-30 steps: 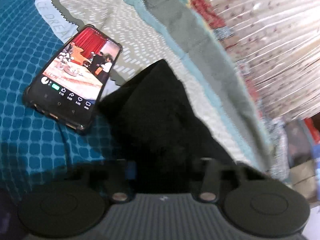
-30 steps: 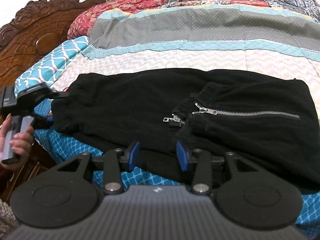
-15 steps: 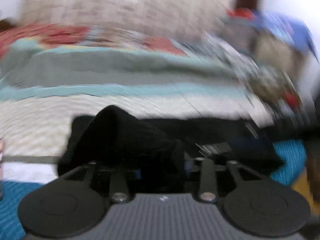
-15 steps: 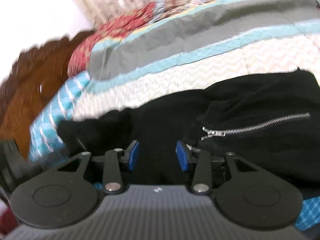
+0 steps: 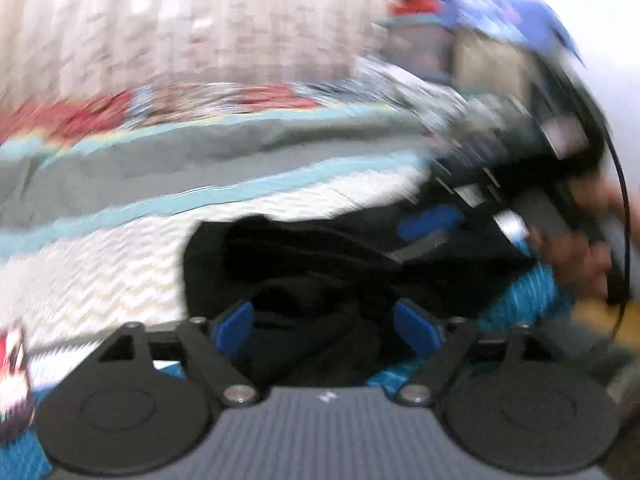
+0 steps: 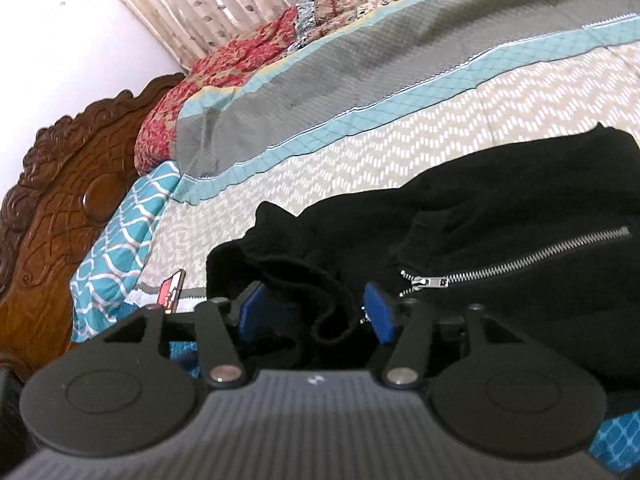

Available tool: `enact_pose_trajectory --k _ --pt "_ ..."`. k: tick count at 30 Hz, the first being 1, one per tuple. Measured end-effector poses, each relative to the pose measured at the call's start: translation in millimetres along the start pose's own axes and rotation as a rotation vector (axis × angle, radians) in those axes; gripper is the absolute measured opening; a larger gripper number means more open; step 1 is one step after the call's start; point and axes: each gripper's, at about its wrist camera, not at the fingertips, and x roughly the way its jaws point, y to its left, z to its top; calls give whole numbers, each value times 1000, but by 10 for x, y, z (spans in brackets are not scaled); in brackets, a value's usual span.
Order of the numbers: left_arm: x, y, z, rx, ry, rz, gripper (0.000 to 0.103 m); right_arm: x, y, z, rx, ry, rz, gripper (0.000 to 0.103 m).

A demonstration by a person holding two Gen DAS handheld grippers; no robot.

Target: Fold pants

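The black pants [image 6: 500,216] with a silver zipper [image 6: 516,256] lie folded over on the bed. My right gripper [image 6: 316,312] is open, its blue pads on either side of a bunched black edge of the pants. In the blurred left wrist view the pants [image 5: 320,256] lie just ahead of my left gripper [image 5: 326,326], which is open with black cloth between its blue pads. The other gripper [image 5: 500,208] and the hand holding it show at the right of that view.
The bed has a striped quilt [image 6: 360,80] and a blue patterned sheet [image 6: 124,240]. A carved wooden headboard [image 6: 60,200] stands at the left. A phone [image 6: 172,290] lies by the pants' left end.
My left gripper swung from the phone end toward the middle, carrying the pants end over, and has opened. My right gripper moved left along the pants' near edge and tilted.
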Motion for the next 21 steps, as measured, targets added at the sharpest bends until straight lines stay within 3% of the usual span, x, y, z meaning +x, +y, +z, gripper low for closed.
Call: enact_pose_trajectory --k 4,5,7,9,10,11,12,13,16,19,20,21 --pt "86 619 161 -337 -30 -6 84 81 -65 17 27 15 2 64" --pt "175 753 204 -390 -31 -4 79 114 -65 20 24 22 1 64" --pt "441 929 275 -440 -18 -13 50 153 -38 13 8 32 -3 64" --pt "770 1013 316 -475 63 -65 17 214 -9 -14 -21 48 -6 63" --pt "910 999 334 -478 95 -101 15 264 6 -27 -41 73 -13 56" --pt "1011 946 363 -464 113 -123 16 309 27 -39 -60 95 -20 29" --pt "1088 853 397 -435 125 -143 15 349 55 -54 -85 109 -41 14" --pt "1143 733 460 -405 128 -173 15 362 67 -55 -103 103 -70 9" --pt "1219 403 664 -354 94 -271 20 315 -98 3 -20 43 -97 9" --pt "1270 235 777 -311 90 -294 62 283 -301 31 76 24 -117 14" --pt "1256 221 770 -303 81 -278 62 255 -363 29 115 22 -85 14" --pt "1229 246 768 -306 72 -276 62 225 -407 32 150 21 -38 22"
